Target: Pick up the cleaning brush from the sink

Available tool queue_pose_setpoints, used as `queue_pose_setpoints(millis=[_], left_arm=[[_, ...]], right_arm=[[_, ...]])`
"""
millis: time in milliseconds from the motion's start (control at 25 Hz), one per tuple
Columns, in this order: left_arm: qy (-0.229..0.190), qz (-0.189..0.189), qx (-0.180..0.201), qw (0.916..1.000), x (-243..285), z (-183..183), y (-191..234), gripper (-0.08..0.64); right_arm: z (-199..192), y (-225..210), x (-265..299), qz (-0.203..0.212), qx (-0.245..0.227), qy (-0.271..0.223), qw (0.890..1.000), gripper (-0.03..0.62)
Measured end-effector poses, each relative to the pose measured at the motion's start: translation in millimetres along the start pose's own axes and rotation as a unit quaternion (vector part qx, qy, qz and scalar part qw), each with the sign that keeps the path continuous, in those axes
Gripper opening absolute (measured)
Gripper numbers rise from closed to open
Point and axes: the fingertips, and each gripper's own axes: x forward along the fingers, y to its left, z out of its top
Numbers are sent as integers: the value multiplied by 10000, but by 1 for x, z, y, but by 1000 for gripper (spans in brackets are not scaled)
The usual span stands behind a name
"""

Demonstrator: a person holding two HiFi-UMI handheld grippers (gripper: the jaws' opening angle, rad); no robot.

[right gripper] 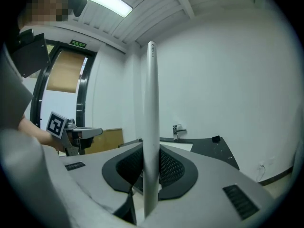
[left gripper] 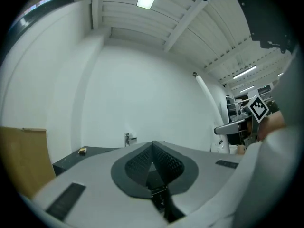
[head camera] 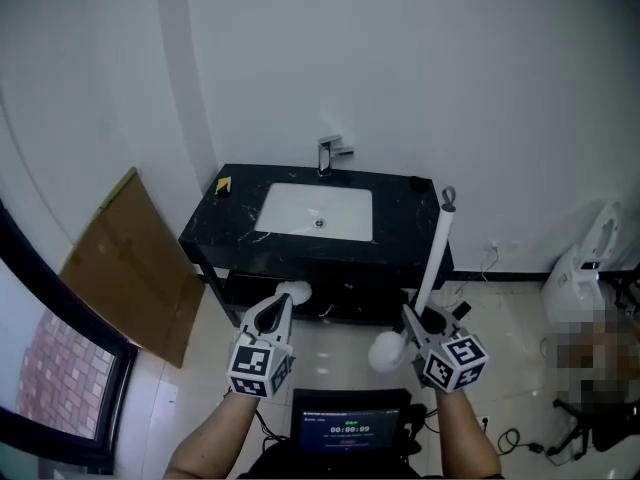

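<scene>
The cleaning brush (head camera: pixel 436 249) is a long white handle with a round white head at its lower end. My right gripper (head camera: pixel 415 318) is shut on the handle just above the head, and it holds the brush in front of the black vanity, clear of the white sink (head camera: pixel 300 214). In the right gripper view the handle (right gripper: pixel 151 103) stands upright, pinched between the pads of the right gripper (right gripper: pixel 151 161). My left gripper (head camera: pixel 283 299) hovers to the left at about the same height. Its jaws are shut with nothing in them, as the left gripper view (left gripper: pixel 153 148) shows.
A chrome faucet (head camera: pixel 327 154) stands behind the sink on the black counter (head camera: pixel 400 218), with a small yellow item (head camera: pixel 222 185) at its left corner. Cardboard (head camera: pixel 130 268) leans on the left wall. White equipment (head camera: pixel 585 268) stands at the right, and a screen (head camera: pixel 350 428) sits below.
</scene>
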Motion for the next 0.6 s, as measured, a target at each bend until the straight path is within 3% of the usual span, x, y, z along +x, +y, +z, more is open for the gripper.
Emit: queue_pose_setpoints(millis=[600], left_arm=[[-302,218,60,9993,-9,3,28,10]], right_arm=[[-4,-13,-10,-374,-73,-62,9993,54]])
